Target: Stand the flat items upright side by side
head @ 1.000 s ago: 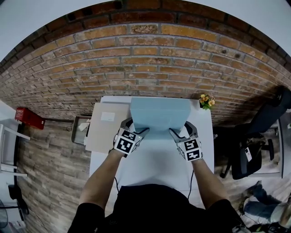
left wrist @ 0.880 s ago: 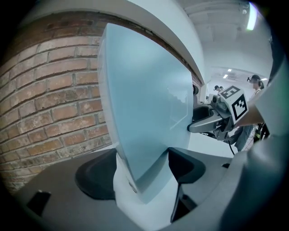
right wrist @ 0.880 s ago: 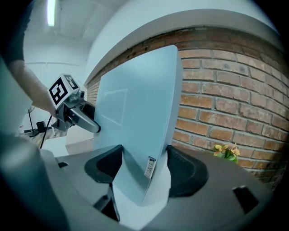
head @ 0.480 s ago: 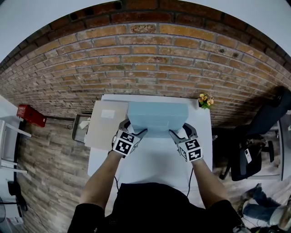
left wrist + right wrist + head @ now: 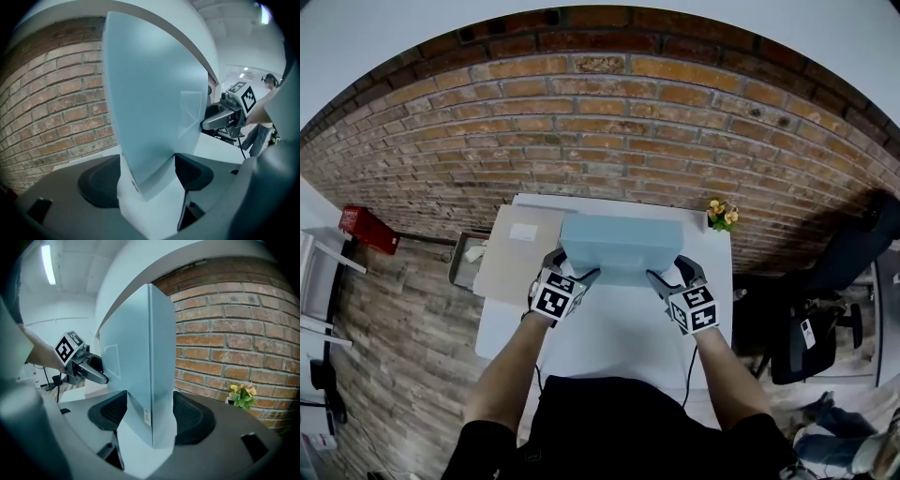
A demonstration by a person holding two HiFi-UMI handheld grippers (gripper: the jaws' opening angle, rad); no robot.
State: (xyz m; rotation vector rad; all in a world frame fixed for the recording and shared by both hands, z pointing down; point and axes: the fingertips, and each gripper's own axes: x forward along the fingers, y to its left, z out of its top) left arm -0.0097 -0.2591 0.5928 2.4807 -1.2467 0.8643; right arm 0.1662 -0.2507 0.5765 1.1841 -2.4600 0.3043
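A pale blue flat box (image 5: 622, 246) is held over the white table (image 5: 609, 342) in the head view, its long edge level and its face tipped up towards the brick wall. My left gripper (image 5: 581, 275) is shut on its lower left corner and my right gripper (image 5: 661, 277) on its lower right corner. The left gripper view shows the box (image 5: 150, 103) standing on edge between the pads of the left gripper (image 5: 147, 180). In the right gripper view the box (image 5: 140, 357) stands the same way in the right gripper (image 5: 151, 420). A beige flat item (image 5: 514, 255) lies flat on the table's left part.
A small pot of yellow flowers (image 5: 722, 214) stands at the table's back right corner against the brick wall (image 5: 600, 141). A grey bin (image 5: 467, 258) sits on the floor left of the table. A black office chair (image 5: 825, 300) stands to the right.
The blue box has tipped further up on edge and shifted slightly towards the wall. Both grippers keep their hold on its lower corners.
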